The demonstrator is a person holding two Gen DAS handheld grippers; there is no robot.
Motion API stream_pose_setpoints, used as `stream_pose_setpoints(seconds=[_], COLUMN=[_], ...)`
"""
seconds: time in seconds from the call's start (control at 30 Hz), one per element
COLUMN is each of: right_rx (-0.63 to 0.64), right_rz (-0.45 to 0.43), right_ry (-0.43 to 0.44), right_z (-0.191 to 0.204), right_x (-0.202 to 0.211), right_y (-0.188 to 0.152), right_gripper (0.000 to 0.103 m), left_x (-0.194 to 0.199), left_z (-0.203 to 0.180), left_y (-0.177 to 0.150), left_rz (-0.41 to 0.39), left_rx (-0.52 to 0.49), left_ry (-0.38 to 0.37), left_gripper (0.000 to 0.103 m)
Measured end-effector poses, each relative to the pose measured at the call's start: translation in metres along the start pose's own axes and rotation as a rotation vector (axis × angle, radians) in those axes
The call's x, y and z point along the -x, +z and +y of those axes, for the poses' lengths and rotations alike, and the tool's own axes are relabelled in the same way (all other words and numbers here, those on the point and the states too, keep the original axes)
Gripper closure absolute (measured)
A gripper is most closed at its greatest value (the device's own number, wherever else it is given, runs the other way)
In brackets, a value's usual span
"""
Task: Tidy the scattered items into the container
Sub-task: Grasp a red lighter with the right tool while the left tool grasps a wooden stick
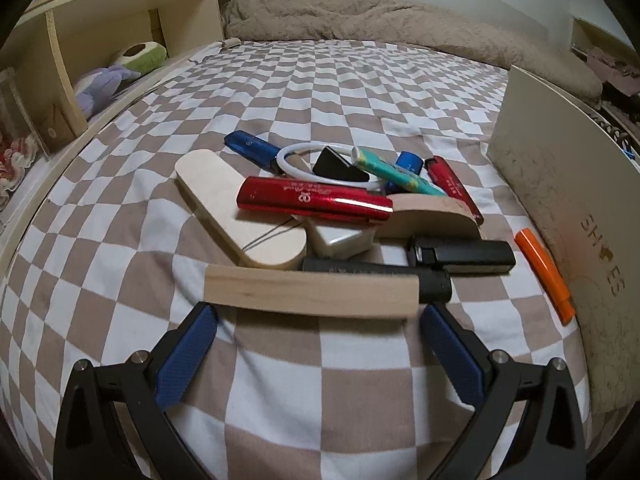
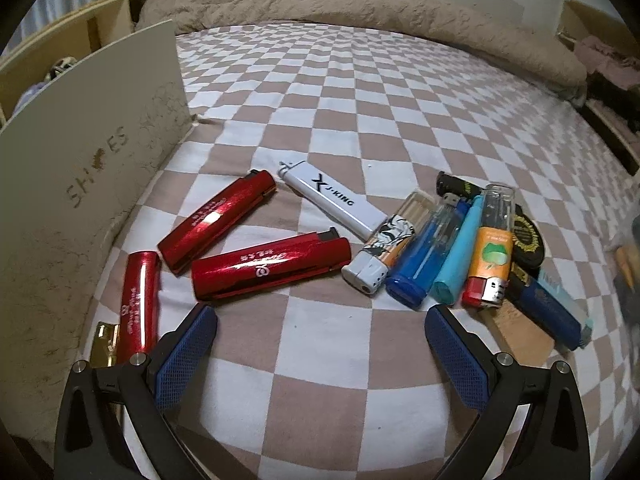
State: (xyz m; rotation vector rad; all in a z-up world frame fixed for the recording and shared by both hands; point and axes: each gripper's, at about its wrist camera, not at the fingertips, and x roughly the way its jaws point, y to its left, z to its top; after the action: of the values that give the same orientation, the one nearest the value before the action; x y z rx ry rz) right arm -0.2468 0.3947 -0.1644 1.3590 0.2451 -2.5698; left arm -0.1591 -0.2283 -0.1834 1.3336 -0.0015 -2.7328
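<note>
In the left wrist view, my left gripper is open just short of a flat wooden bar, the nearest piece of a pile holding a red lighter, wooden blocks, black lighters and a white cable loop. An orange lighter lies against the beige shoe box on the right. In the right wrist view, my right gripper is open above the sheet, with three red lighters ahead left, a white lighter beyond, and a row of blue and orange lighters ahead right. The shoe box stands at left.
Everything lies on a bed with a brown and white checkered sheet. A crumpled beige blanket lies at the far end. A wooden shelf with plush toys runs along the left side. A gold object lies by the box.
</note>
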Motion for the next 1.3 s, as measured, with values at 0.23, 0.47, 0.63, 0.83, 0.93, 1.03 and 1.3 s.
stream_pose_setpoints(seconds=[0.23,0.47,0.63,0.83,0.93,1.03,1.3], right_rx=[-0.017,0.069,0.202,0.24,0.218,0.225,0.24], right_rz=[-0.004,-0.038,-0.061,0.015,0.055,0.065,0.11], right_ry=[0.105,0.144,0.138,0.192,0.228,0.232,0.23], right_z=[-0.006,0.003,0.02,0.013,0.008,0.011,0.019], right_x=[-0.003,0.009,0.012,-0.003,-0.011,-0.012,-0.017], right_y=[-0.001,0.006,0.018,0.033,0.036,0.037,0.03], right_gripper=[0.0,0.0,0.0,0.0,0.0,0.0,0.02], left_x=[-0.003,-0.002,0.0,0.0,0.002,0.001,0.002], left_z=[0.004,0.004,0.005,0.006,0.009,0.008,0.007], left_y=[0.002,0.002,0.002,0.002,0.001,0.001,0.003], left_rz=[-0.001,-0.003,0.001,0.003,0.002,0.013,0.014], left_rx=[0.014,0.007,-0.015,-0.044,-0.052,-0.089,-0.208], left_ry=[-0.025,-0.025,-0.024,-0.018,-0.028,-0.032,-0.034], left_gripper=[0.0,0.0,0.0,0.0,0.0,0.0,0.0])
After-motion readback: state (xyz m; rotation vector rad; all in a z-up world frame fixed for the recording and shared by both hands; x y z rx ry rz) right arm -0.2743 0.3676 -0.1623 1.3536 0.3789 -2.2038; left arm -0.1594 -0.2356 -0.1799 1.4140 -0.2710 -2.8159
